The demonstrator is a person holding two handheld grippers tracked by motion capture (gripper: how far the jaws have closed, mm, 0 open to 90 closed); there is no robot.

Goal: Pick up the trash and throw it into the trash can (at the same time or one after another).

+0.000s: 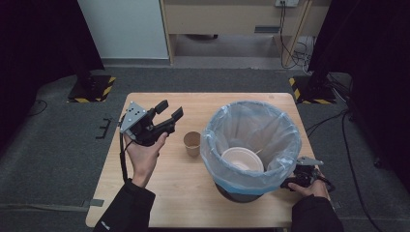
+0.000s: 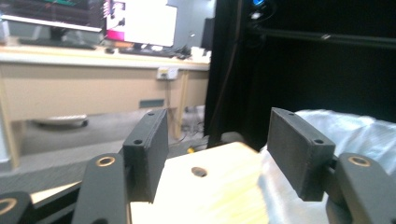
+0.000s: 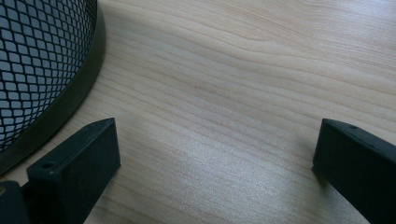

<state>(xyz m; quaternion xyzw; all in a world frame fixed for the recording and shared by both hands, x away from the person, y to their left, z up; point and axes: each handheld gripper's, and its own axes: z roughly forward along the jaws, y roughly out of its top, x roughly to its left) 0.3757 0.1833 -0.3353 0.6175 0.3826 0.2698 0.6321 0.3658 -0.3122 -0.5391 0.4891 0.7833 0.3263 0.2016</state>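
Small brown paper cup (image 1: 192, 143) at bin's (image 1: 251, 145) 9 o'clock looks light, crushable; grip its wall gently. Left tongs (image 1: 169, 111) wide, empty; right tongs (image 3: 210, 163) wide over counter (image 3: 233, 84).

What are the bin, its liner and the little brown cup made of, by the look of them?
The bin looks like black metal mesh: diamond holes show above a solid base band. The liner seems thin, glossy, translucent bluish plastic film, crinkled over the rim. The cup appears to be matte brown paper, though that is uncertain.

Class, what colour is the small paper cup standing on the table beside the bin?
Brown, seen best in the high view: paper cup.
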